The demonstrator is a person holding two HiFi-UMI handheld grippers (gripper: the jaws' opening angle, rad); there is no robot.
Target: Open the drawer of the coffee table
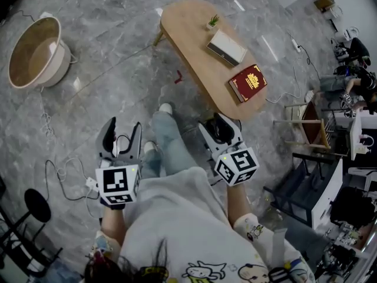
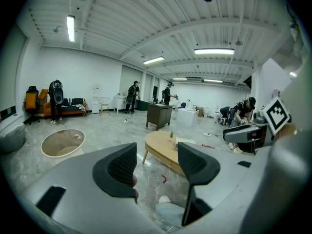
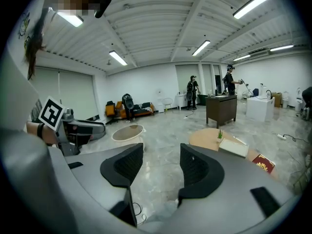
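The coffee table [image 1: 194,63] is an oval of light wood in the upper middle of the head view; no drawer front shows in any view. On it stand a small plant [image 1: 212,21], a white box [image 1: 226,46] and a red book [image 1: 248,82]. My left gripper [image 1: 122,128] hangs open over the floor, well short of the table and to its left. My right gripper [image 1: 219,125] is open too, just short of the table's near end. The left gripper view has the table [image 2: 161,147] beyond empty jaws [image 2: 156,167]. The right gripper view shows it [image 3: 207,138] to the right of empty jaws [image 3: 161,167].
A round beige tub [image 1: 35,52] sits on the marble floor at far left. Cables and a power strip [image 1: 88,184] lie near my left gripper. A wooden stool [image 1: 312,122] and dark desks [image 1: 312,187] crowd the right. Several people stand far off by a dark cabinet [image 2: 158,116].
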